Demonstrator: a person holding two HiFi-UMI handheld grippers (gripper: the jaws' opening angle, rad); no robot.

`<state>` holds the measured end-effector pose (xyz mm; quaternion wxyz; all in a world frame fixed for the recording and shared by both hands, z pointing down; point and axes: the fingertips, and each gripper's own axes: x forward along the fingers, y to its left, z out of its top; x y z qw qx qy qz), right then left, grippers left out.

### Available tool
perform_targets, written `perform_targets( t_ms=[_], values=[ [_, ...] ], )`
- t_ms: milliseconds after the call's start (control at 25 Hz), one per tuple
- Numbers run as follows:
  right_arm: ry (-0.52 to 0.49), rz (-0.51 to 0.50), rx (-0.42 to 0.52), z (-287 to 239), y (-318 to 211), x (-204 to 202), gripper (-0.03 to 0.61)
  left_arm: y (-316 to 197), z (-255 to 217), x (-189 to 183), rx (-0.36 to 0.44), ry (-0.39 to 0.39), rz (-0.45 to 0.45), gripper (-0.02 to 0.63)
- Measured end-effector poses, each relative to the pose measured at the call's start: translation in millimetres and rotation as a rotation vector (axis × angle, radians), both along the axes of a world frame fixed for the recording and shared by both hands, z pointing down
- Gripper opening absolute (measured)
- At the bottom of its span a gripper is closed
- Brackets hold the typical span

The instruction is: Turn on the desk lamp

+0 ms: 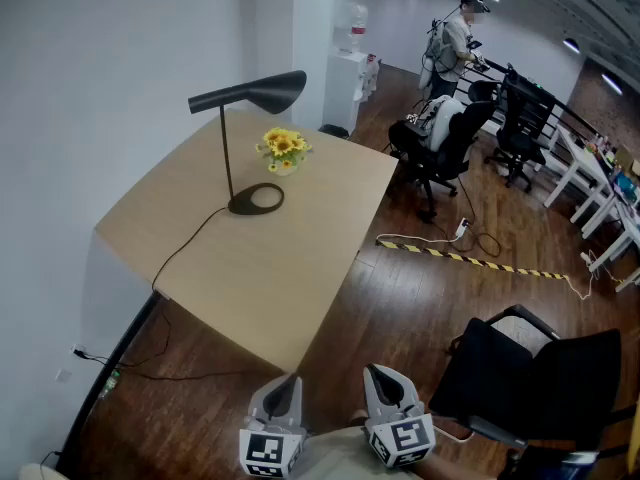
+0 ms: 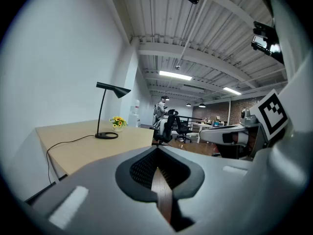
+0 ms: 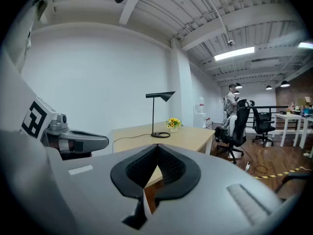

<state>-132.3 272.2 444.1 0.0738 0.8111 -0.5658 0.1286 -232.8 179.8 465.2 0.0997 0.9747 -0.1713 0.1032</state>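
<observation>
A black desk lamp [image 1: 249,94] with a cone shade stands on the wooden table [image 1: 280,268]; its round base [image 1: 256,199] is near the far side. No glow shows under the shade. It also appears in the left gripper view as the lamp [image 2: 111,89] and in the right gripper view as the lamp [image 3: 160,96]. My left gripper [image 1: 284,380] and right gripper [image 1: 378,373] are held side by side below the table's near corner, far from the lamp. Both are shut, with nothing between the jaws.
A small pot of yellow flowers [image 1: 283,148] sits beside the lamp. The lamp cord [image 1: 185,248] runs off the table's left edge. A black chair [image 1: 540,378] stands at my right. Further back are office chairs [image 1: 440,143], a taped floor cable [image 1: 470,258] and a standing person [image 1: 455,43].
</observation>
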Motion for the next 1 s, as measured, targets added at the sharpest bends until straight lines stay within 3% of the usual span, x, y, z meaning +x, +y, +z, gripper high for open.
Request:
perform_targets(
  t_ms=[360,520,800,1000],
  values=[
    [-0.028,-0.062,0.000,10.4,-25.2,23.2,0.000,-17.7,5.8,21.9,0.008,-0.039,-0.054,0.000],
    [-0.069,-0.105,0.021,18.3,-37.3,66.0,0.000,-23.9,7.4,54.1,0.030,-0.072,-0.114,0.000],
    [-0.100,-0.264,0.037,18.7,-57.4,133.0,0.000,-16.7,-4.3,131.1,0.045,-0.118,-0.207,0.000],
    [-0.112,-0.309,0.080,17.0,-66.2,178.9,0.000,-13.7,-3.8,165.2,0.062,-0.166,-0.261,0.000]
  ],
)
